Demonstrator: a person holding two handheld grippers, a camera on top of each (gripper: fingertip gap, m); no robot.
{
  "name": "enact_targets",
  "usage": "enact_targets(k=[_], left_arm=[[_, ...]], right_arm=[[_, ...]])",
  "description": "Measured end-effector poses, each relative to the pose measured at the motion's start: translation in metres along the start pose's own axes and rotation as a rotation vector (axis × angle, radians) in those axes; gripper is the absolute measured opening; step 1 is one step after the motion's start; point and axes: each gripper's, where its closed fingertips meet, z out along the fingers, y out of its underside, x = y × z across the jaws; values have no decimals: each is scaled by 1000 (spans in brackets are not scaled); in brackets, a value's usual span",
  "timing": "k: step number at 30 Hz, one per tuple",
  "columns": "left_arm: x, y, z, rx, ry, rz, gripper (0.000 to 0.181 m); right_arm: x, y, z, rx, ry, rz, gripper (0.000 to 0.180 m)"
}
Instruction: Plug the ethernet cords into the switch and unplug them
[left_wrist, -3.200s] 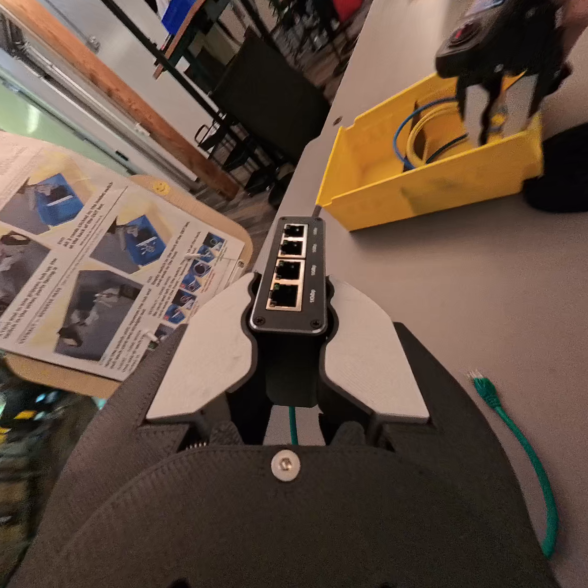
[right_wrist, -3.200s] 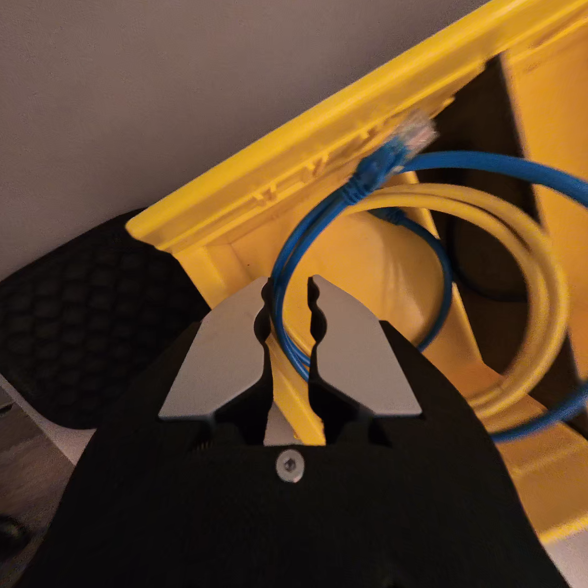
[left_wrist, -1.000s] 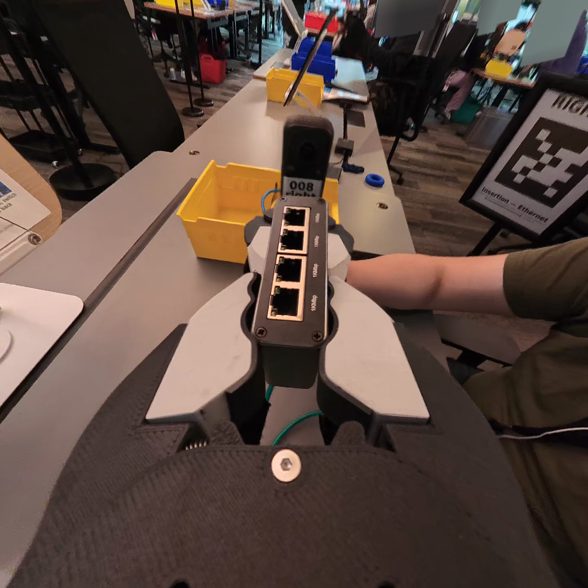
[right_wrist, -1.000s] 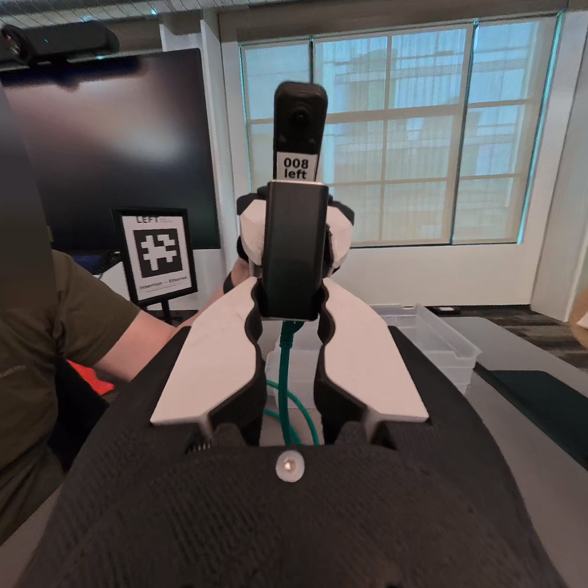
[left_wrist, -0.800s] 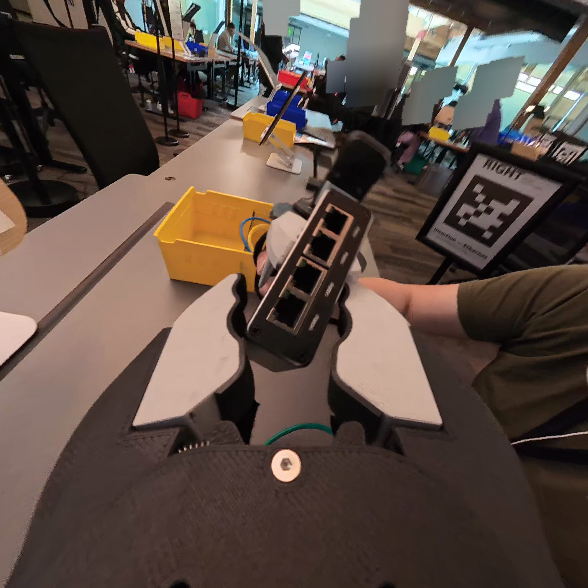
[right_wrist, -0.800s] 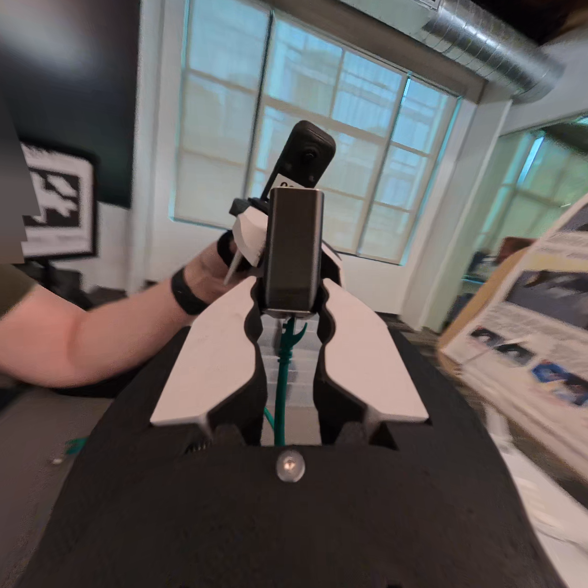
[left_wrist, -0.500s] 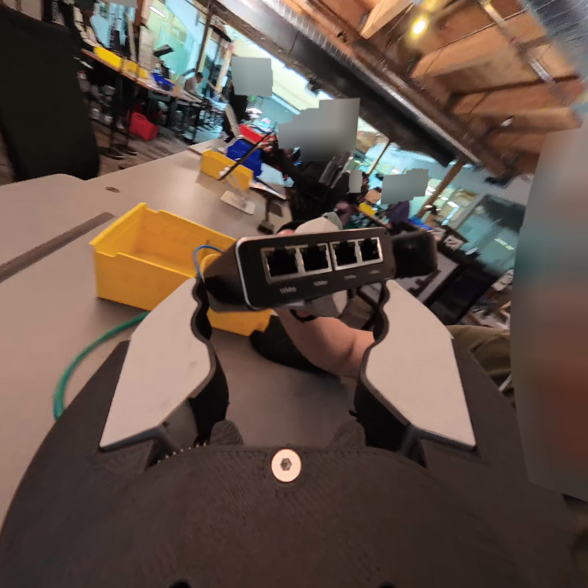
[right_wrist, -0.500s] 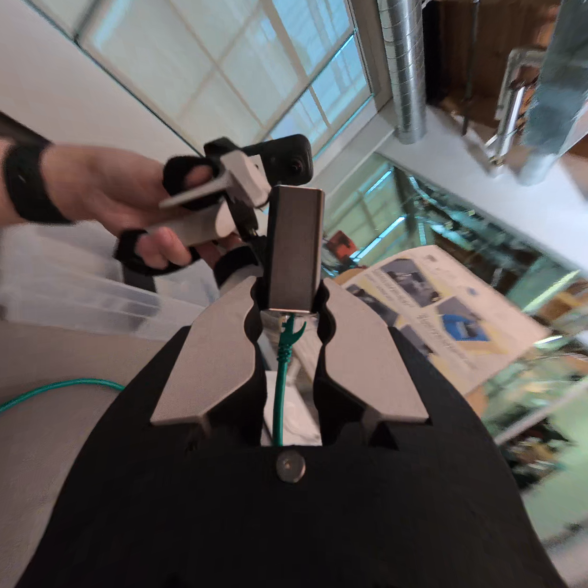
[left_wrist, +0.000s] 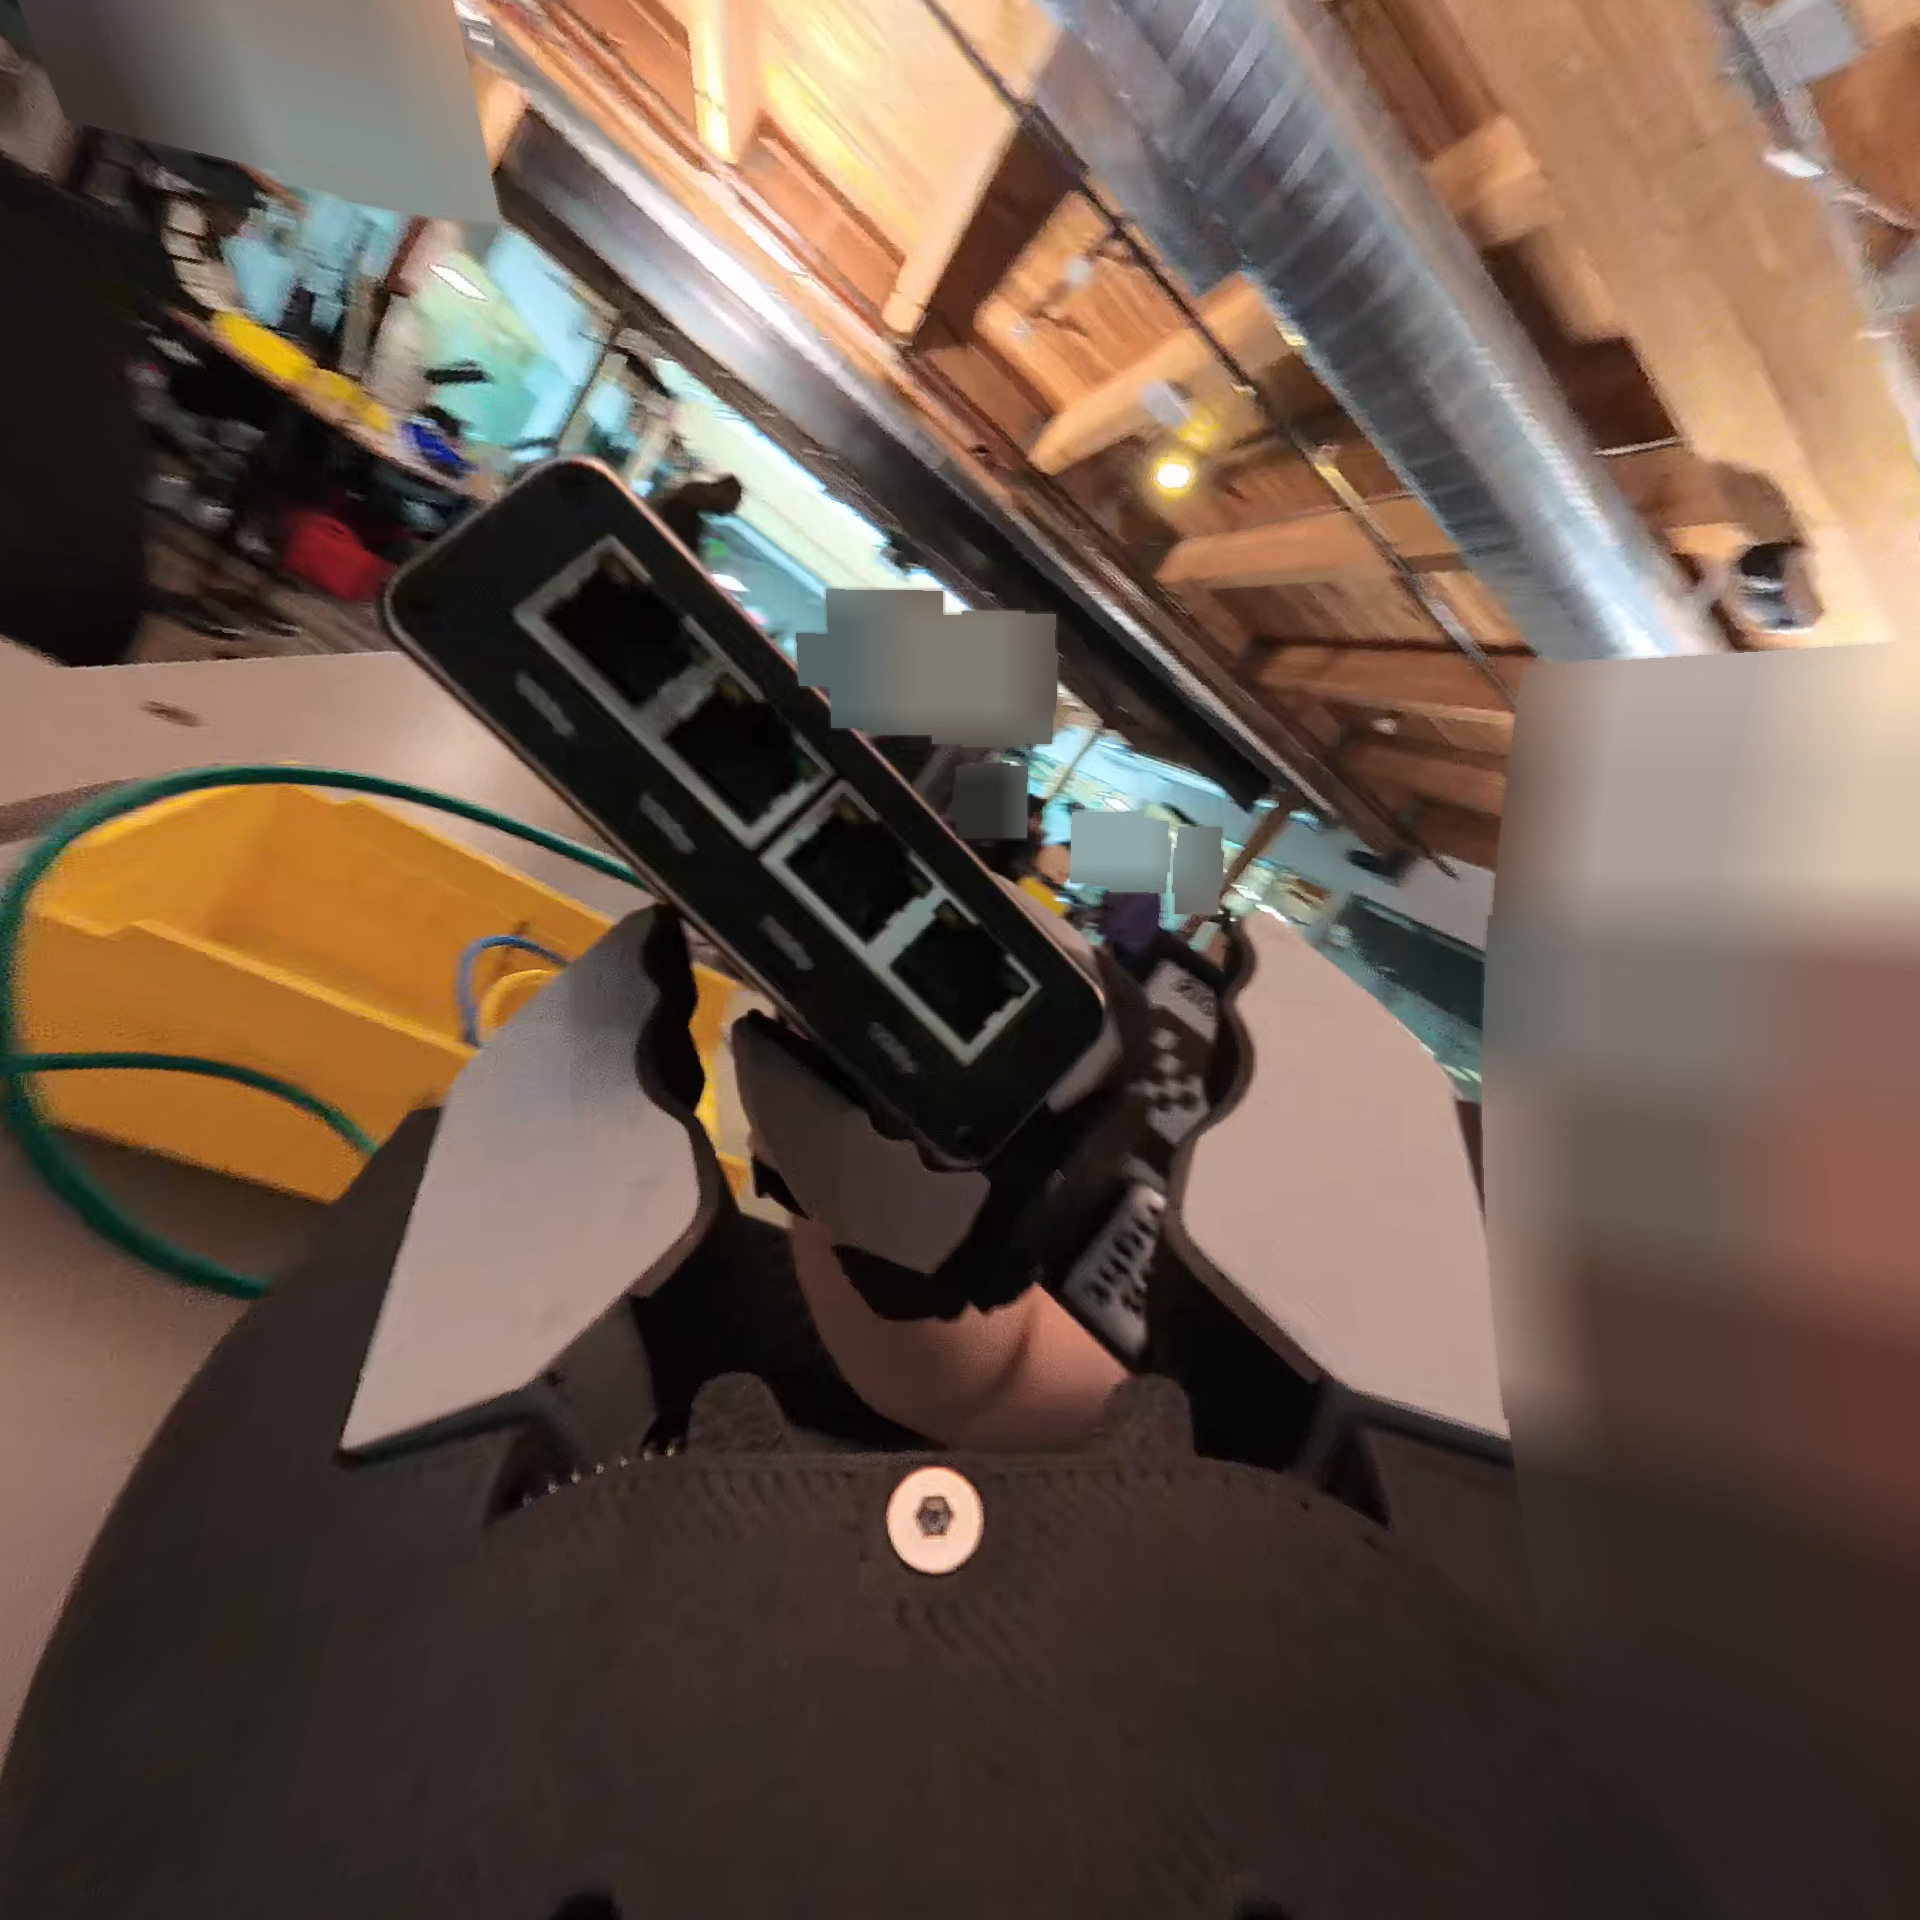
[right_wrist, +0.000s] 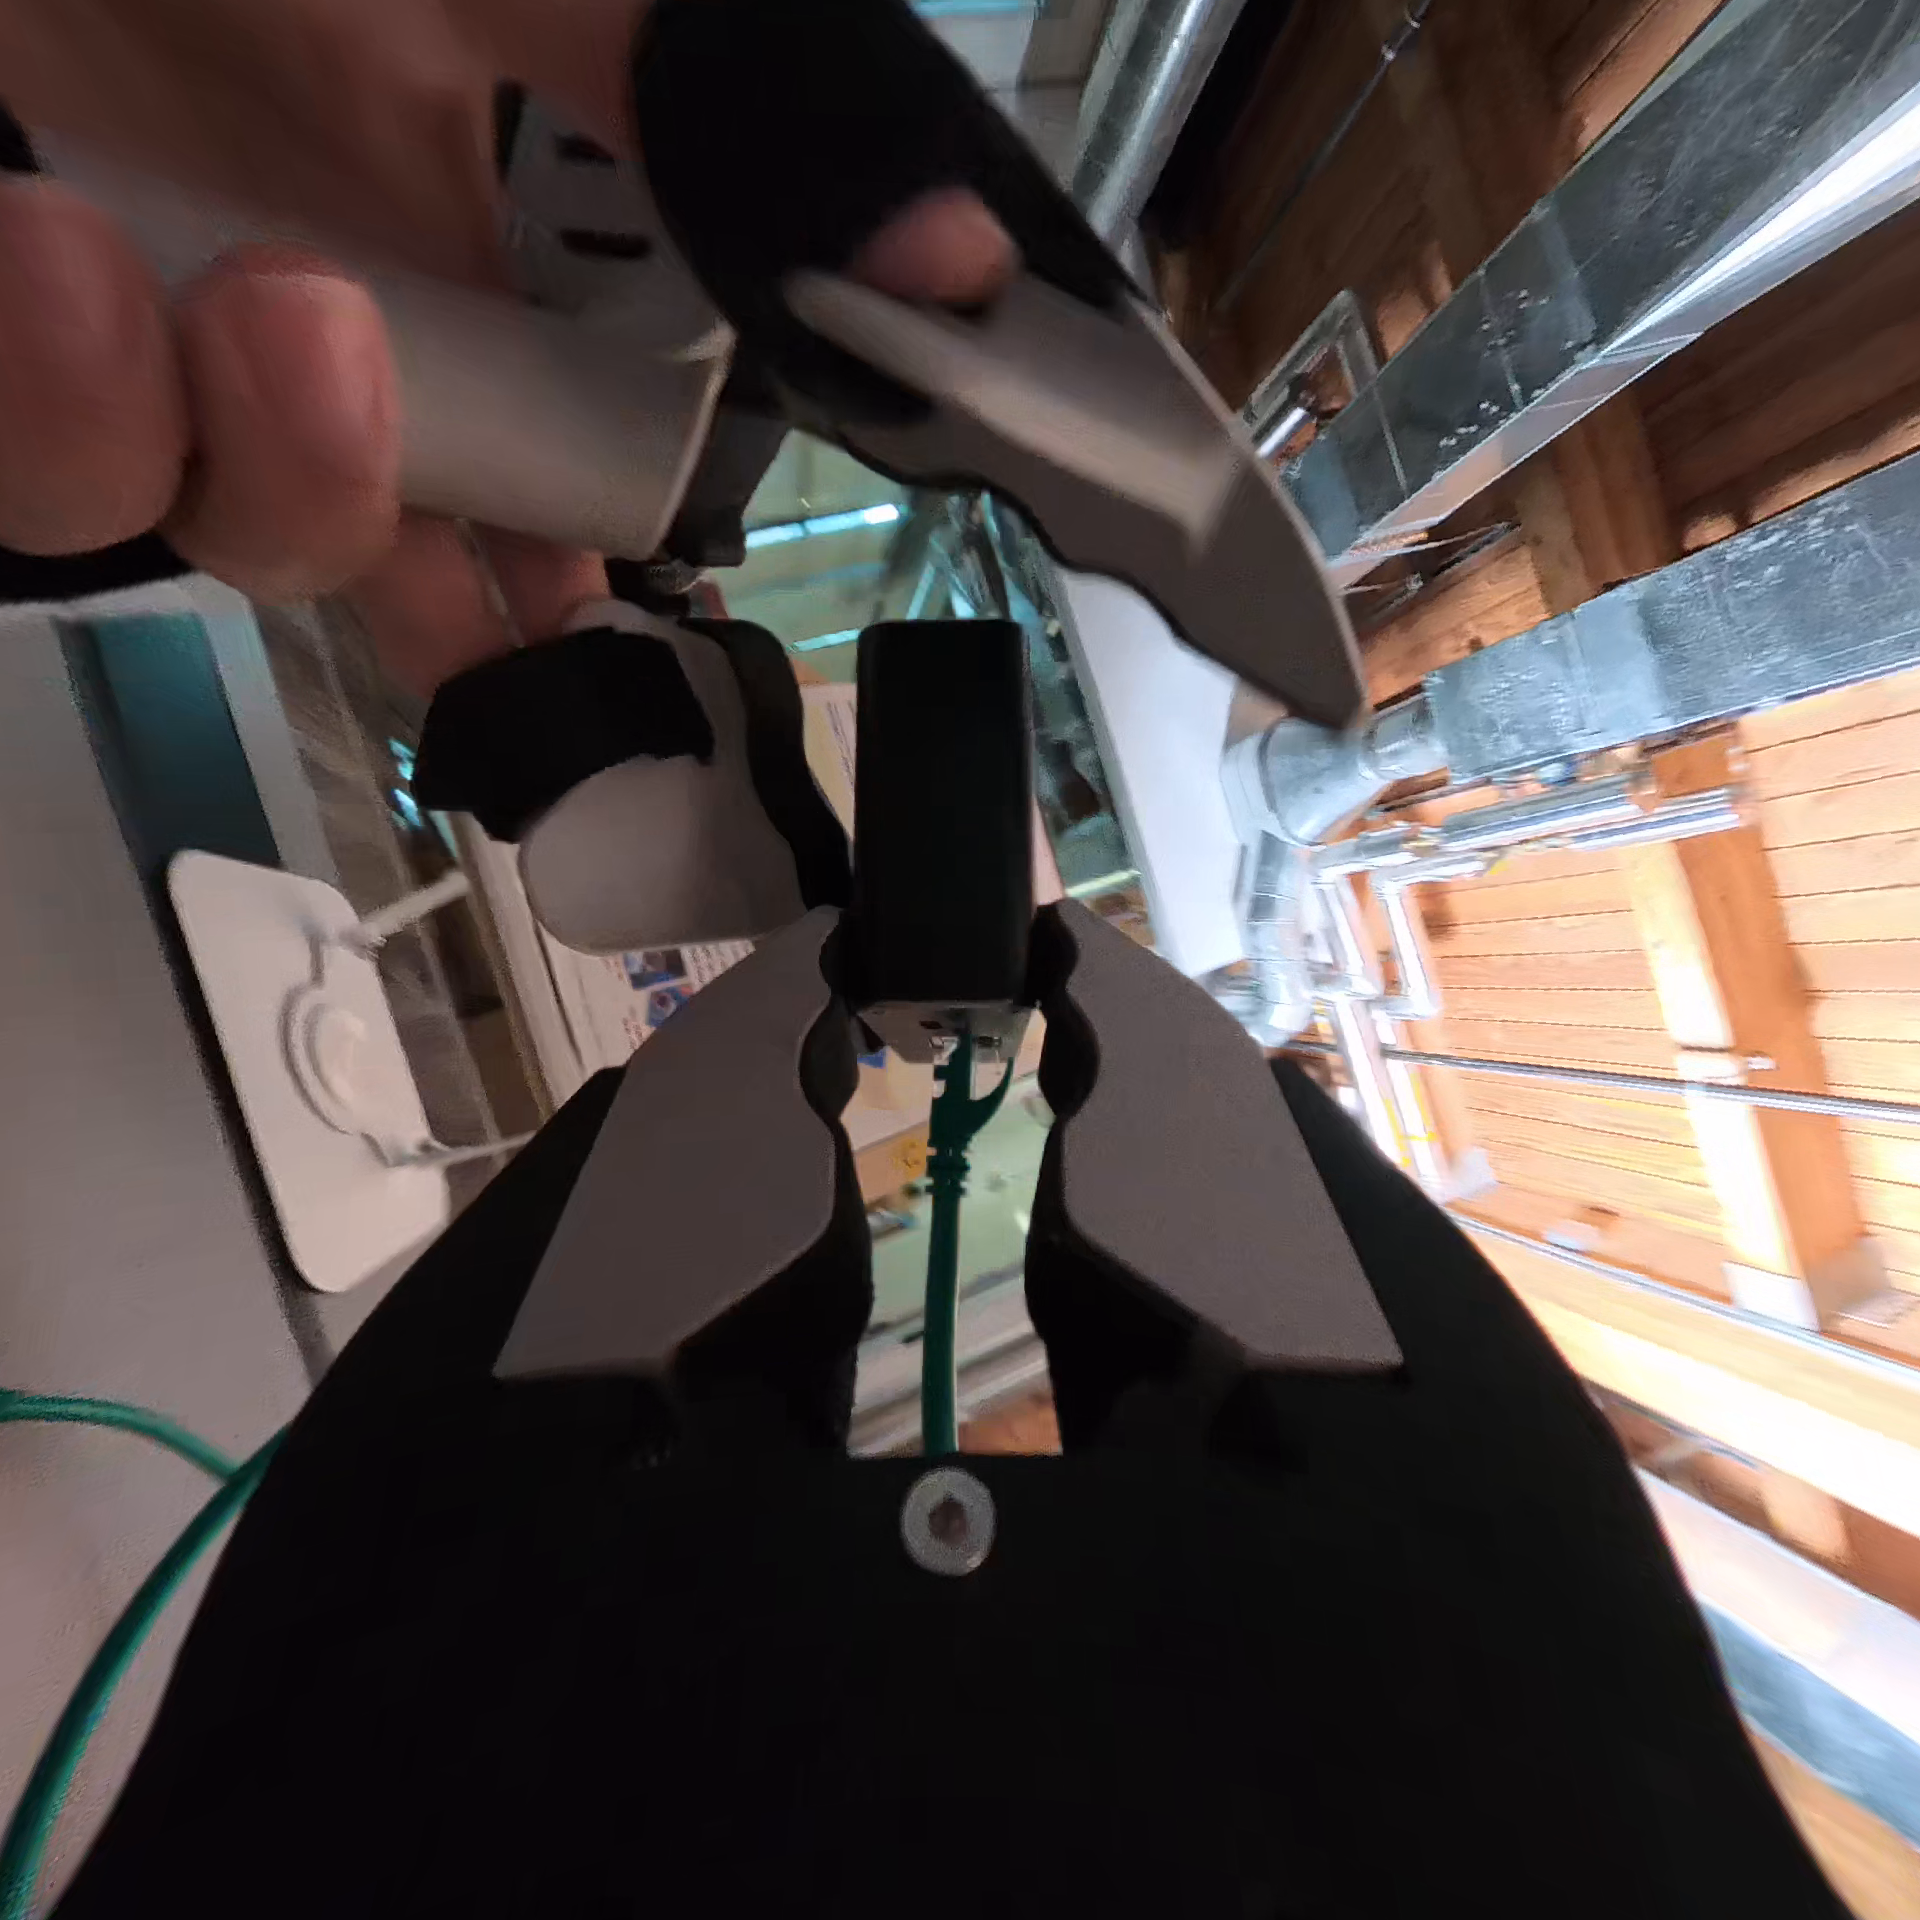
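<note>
Wooden ceiling overhead, switch (left_wrist: 748, 810) held up above the tabletop (left_wrist: 156, 707).
Right hand-held gripper (right_wrist: 940, 961) clamps it, green cord (right_wrist: 943, 1226) plugged in behind; left hand-held gripper (left_wrist: 935, 997) spread wide, empty. I'd steady the switch before plugging more.

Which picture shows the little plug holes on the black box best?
The left wrist view: the switch faces the camera, showing all four ports empty. The right wrist view shows only its plain back end, clamped in the right gripper, with the green cord attached.

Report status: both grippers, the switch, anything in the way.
Left gripper open, off the switch. Right gripper shut on switch, green cord plugged in its rear. Four front ports empty, unobstructed.
</note>
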Motion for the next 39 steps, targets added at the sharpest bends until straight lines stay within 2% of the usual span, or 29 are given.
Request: enact_targets(k=[1, 2, 6, 9, 14, 19, 24, 26, 27, 33, 36, 38, 39], left_arm=[[-11, 2, -1, 5, -74, 11, 84], [-23, 3, -4, 15, -149, 17, 66], [-34, 0, -12, 49, -135, -77, 62], [-39, -1, -15, 35, -149, -55, 60], [-30, -21, -30, 98, -107, -25, 56], [-23, -17, -34, -30, -144, 94, 55], [-10, -10, -32, -127, -145, 186, 54], [-9, -6, -32, -163, -168, 226, 53], [-8, -5, -31, -176, -178, 243, 52], [-8, 13, -29, -318, -216, 328, 40], [-14, 19, -25, -342, -241, 336, 36], [-21, 16, -26, -324, -280, 329, 36], [-21, 14, -26, -297, -265, 305, 36]], right_arm=[[-6, 0, 3, -16, 19, -49, 32], [-11, -3, 4, -21, 29, -77, 32], [-23, -2, 10, -49, 16, -56, 32], [-29, -2, 12, -17, -15, -10, 34], [-19, -7, 8, 72, -46, 259, 37], [7, 3, 7, 68, -85, 537, 40], [-9, 5, 4, 63, -432, 818, 40], [-10, 4, 0, 91, -517, 913, 41], [-7, 7, 1, 98, -533, 991, 47], [11, 20, 2, 239, -753, 1795, 62], [-7, 9, -4, 258, -995, 1944, 62], [-15, -1, -13, 291, -1146, 1922, 34], [-16, 0, -12, 296, -1142, 1925, 33]])
